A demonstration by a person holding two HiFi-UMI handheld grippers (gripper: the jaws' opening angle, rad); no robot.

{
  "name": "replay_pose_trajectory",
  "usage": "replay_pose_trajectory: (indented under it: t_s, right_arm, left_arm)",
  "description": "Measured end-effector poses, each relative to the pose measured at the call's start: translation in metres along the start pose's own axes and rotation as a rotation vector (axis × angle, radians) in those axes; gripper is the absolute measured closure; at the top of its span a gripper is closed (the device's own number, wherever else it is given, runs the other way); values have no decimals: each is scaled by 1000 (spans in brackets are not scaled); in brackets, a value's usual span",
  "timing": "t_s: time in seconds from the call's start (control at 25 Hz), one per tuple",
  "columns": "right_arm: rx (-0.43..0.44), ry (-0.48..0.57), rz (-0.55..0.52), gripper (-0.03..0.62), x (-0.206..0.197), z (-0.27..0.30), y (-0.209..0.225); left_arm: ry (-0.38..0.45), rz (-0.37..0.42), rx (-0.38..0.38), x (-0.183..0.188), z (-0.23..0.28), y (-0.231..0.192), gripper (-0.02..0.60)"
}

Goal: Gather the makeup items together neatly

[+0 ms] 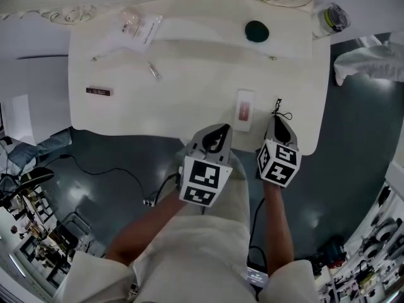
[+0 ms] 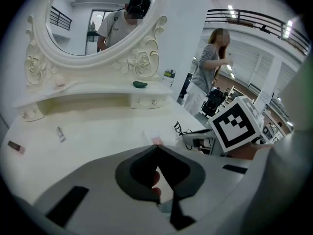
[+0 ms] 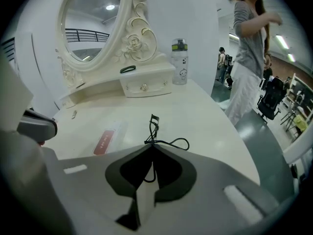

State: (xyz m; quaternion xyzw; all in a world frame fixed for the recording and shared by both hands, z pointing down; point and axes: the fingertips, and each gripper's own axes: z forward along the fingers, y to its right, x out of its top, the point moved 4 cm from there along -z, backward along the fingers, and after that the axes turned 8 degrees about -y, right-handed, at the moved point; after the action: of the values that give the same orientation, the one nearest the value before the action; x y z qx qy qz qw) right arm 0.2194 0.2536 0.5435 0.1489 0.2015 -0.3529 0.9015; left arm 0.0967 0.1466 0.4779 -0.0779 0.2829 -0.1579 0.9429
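Clamped shut, the right claw (image 3: 153, 145) has its tips pinched on the handle of the one eyelash curler (image 3: 153, 127). The curler lies flat near the front right corner of the dressing table (image 1: 189, 106), with one handle loop under the jaws. The left claw (image 2: 157, 147) is closed too, its jaws together on nothing, and it hangs just off the front edge. One flat packet (image 1: 244, 109) with a red insert lies at the front edge between the two claws. One small silver tube (image 1: 153, 71) sits left of centre, and one dark stick (image 1: 99, 91) lies by the left edge. One clear bag (image 1: 136, 27) and one dark green round case (image 1: 257, 31) rest on the raised back shelf. One bottle (image 1: 333, 17) stands at the back right corner.
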Motion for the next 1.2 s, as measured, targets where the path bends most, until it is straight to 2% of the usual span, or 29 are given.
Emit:
replay_pose_trajectory:
  t_s: [0.68,0.8,0.88,1.2]
  right_arm:
    - [-27,-41,-4,579,-3,2,-2]
    - [-21,-46,0,565,-3,2,-2]
    - [-12,-47,3,534,-3,2,-2]
    - [-11,-37,0,517,-2,2,-2]
  left_arm:
    - [-1,0,-1,-5,-6,-7,577]
    - [0,-1,0,-5,-7,-9,577]
    - [0,-1,1,-4,-7,-10,577]
    - [8,1,7,-2,-6,-11,577]
